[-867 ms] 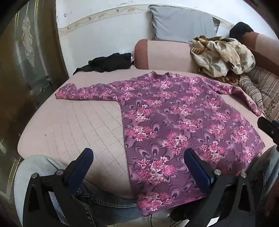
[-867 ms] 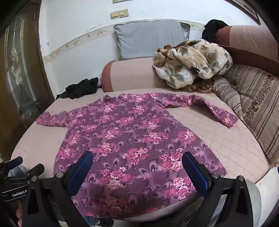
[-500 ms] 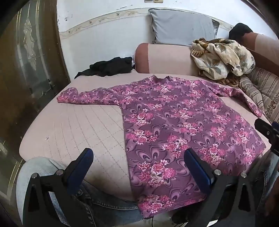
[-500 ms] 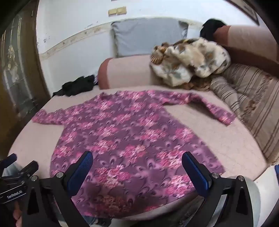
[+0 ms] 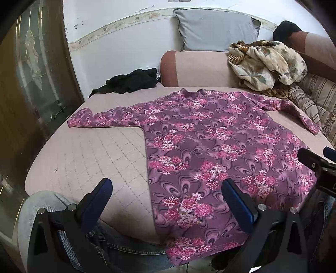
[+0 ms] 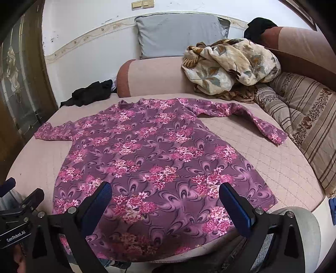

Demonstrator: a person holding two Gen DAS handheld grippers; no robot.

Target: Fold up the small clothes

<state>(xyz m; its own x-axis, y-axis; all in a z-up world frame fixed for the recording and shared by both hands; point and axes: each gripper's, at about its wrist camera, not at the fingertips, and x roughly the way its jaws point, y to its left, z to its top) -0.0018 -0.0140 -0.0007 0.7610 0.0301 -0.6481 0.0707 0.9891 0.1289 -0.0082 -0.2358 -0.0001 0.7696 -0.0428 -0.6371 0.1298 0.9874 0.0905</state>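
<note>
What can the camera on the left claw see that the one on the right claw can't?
Only the left view shows the open left claw up close, jeans below it, and bare bed beside the shirt's left sleeve.

Only the right view shows the open right claw up close, wall switches, and most of the striped cushion.

Both show the purple floral shirt lying flat and unfolded, the grey pillow, the crumpled floral blanket and the black garment.

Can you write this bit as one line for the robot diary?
stage: before first fold | shirt: flat on bed | left gripper: open | right gripper: open
</note>
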